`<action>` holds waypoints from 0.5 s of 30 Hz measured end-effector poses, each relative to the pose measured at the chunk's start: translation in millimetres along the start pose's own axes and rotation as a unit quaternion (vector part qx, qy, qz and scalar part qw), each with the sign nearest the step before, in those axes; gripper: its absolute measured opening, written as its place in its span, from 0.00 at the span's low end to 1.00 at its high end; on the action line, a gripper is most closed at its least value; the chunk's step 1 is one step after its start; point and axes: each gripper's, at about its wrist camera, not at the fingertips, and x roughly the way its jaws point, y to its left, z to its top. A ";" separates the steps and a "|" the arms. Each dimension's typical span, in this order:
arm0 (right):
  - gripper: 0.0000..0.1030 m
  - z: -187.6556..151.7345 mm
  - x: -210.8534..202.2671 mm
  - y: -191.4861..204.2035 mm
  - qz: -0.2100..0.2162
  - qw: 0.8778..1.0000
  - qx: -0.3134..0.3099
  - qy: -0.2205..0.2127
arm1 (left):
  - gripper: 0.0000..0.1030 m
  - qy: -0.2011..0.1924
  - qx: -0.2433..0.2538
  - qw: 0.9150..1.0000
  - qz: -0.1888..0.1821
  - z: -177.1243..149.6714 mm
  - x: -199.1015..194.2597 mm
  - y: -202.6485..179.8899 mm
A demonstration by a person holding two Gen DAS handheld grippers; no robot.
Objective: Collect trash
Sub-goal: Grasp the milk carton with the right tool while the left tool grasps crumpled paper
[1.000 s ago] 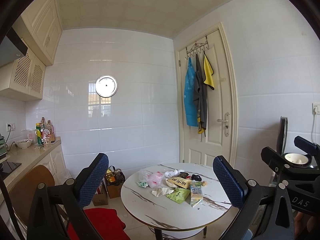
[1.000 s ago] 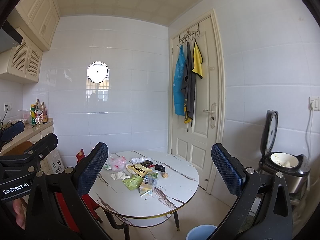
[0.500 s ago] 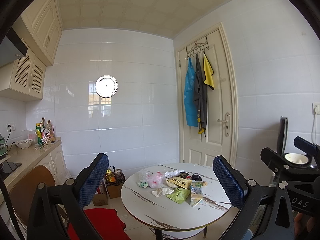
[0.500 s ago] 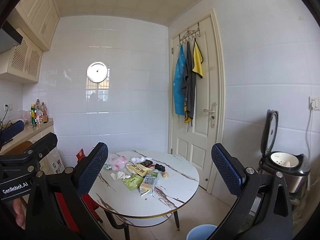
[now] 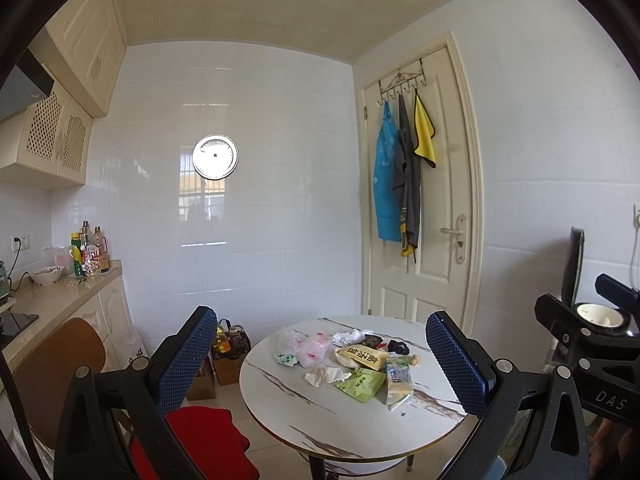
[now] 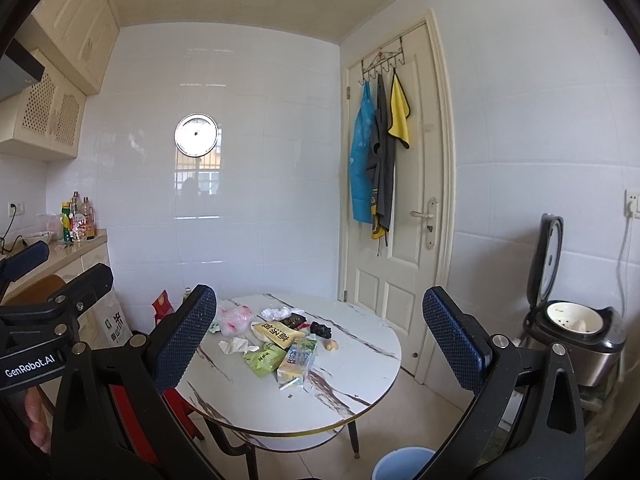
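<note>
Marble-patterned round table (image 5: 360,432) sits lower centre of the left wrist view, the trash pile (image 5: 356,364) on its far half. Left gripper (image 5: 320,364) is spread wide, holding nothing, well short of the table. Nothing has shifted against the earlier frames; collection has not begun. Red chair cushion (image 5: 200,436) crowds the lower left edge

Right wrist view: right gripper (image 6: 320,344) likewise released and empty, pile (image 6: 276,340) centre frame between its fingers. Blue bin (image 6: 400,462) stands at the bottom edge beneath the table rim. Near half of the tabletop is bare, judged ample room for approach; rice cooker (image 6: 576,332) lower right stands well apart
</note>
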 end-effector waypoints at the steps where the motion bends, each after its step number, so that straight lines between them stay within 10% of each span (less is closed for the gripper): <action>1: 1.00 -2.7 7.4 -1.8 -0.002 1.000 0.000 0.003 | 0.99 0.006 -0.003 1.000 -0.008 -1.4 10.2 1.2; 15: 1.00 -94.5 175.0 -18.6 0.007 0.984 0.015 0.179 | 0.99 0.156 -0.008 0.988 0.002 -40.3 172.8 27.4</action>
